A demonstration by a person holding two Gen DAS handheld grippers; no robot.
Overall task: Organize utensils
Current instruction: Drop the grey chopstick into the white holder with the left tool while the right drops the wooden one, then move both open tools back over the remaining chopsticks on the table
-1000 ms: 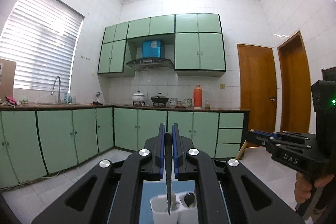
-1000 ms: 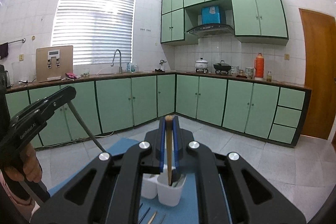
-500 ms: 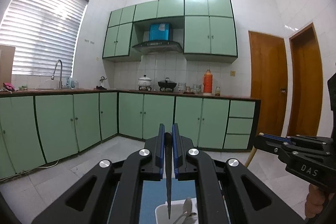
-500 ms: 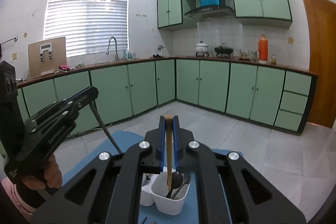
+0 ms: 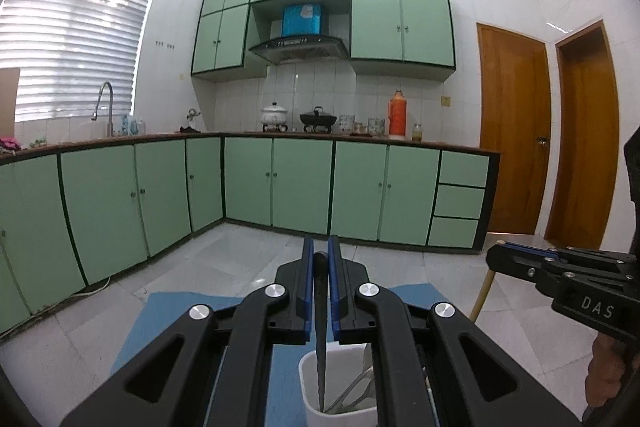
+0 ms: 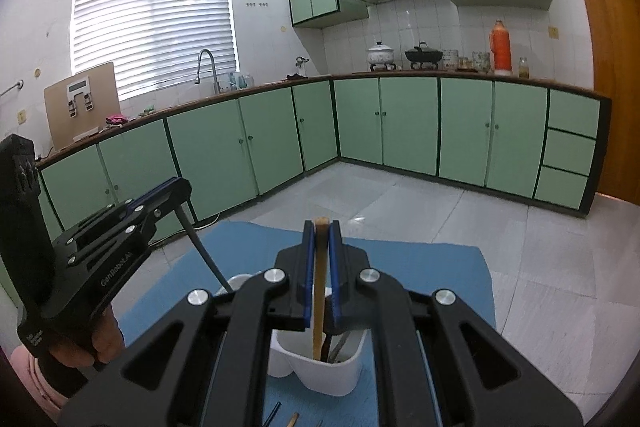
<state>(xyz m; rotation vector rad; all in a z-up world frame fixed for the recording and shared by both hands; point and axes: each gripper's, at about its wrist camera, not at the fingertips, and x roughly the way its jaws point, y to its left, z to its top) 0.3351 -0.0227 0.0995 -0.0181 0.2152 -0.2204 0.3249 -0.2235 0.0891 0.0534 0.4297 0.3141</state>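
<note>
A dark, slim knife-like utensil (image 5: 320, 331) is seen clamped between the closed blue-padded jaws of the left gripper (image 5: 319, 259), its tip lowered into the left compartment of a white plastic utensil holder (image 5: 340, 411) standing on a blue mat (image 5: 168, 323). The utensil's lower end is hidden by the holder's wall, and the pale items already inside are cut off by the gripper's black arms and cannot be identified. From the right wrist view, the same dark utensil is shown slanting down from the left gripper toward the holder, its tip lost behind the right gripper's frame. Part of a hand (image 6: 106, 341) is visible on the left gripper's grip. Further right, a light wooden stick-shaped utensil (image 6: 319, 291) is held upright in the closed jaws of the right gripper (image 6: 321, 227), its lower end dipped into the holder's right compartment among dark utensils that are hard to make out. A few thin utensils (image 6: 294, 419) lying on the mat are cropped by the picture's lower edge.
</note>
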